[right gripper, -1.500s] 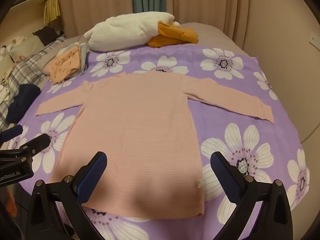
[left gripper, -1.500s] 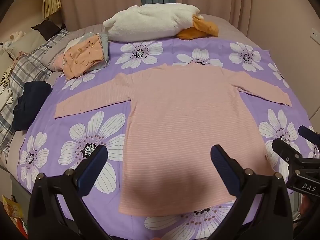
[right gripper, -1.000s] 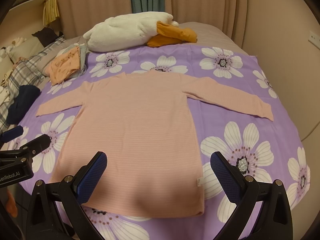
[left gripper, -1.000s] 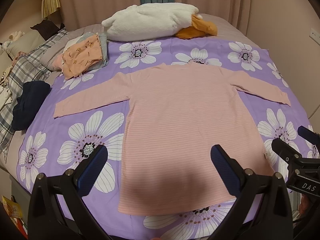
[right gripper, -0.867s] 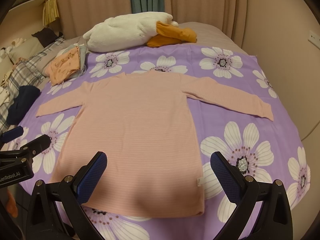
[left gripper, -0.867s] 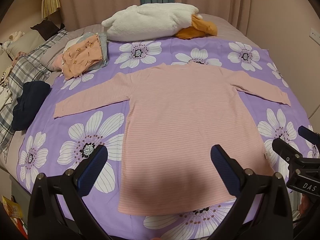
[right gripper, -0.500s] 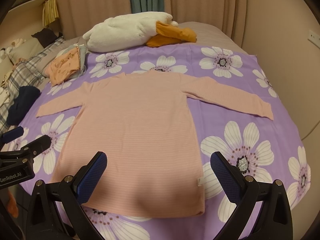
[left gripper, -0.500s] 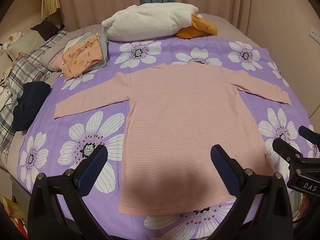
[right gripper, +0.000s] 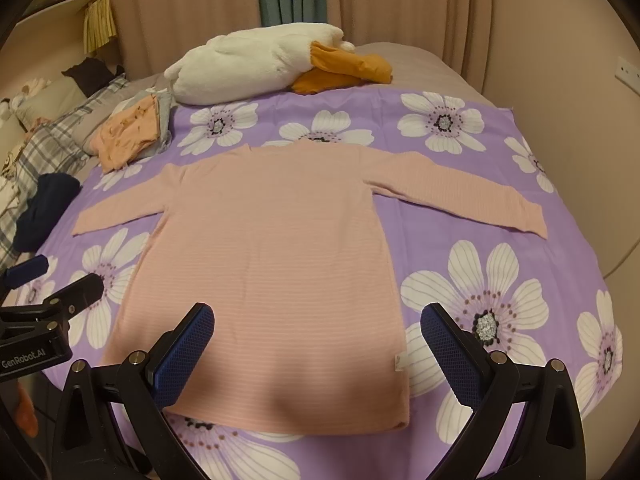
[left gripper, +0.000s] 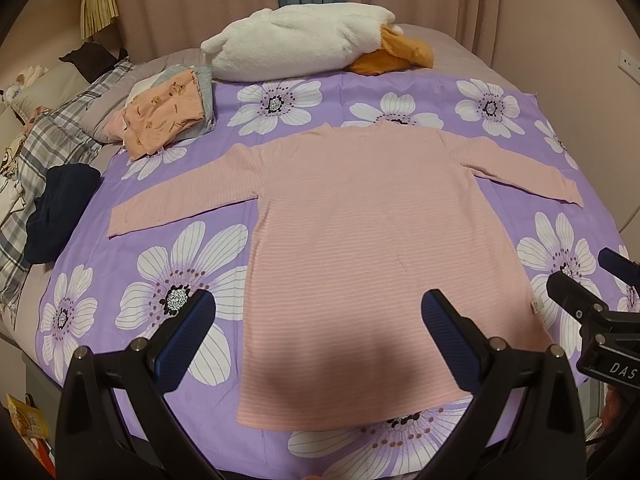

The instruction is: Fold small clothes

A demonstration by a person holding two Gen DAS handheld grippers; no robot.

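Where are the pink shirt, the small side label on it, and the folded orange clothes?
pink striped shirt (left gripper: 372, 240), left wrist view, middle of body.
side label (right gripper: 399, 361), right wrist view, on the tag at the side seam.
folded orange garment (left gripper: 162, 116), left wrist view, top face of pile.

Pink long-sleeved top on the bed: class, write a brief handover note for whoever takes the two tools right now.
Left tool: open, empty, hovering over the hem's left part.
Right tool: open, empty, hovering over the hem's right part.
Pink top: flat on the purple flowered sheet, both sleeves spread out, neck toward the white plush pillow.
Done: top laid out; a folded pile sits at the far left.
Left: every fold, sleeves first probably, then move it to the pile.
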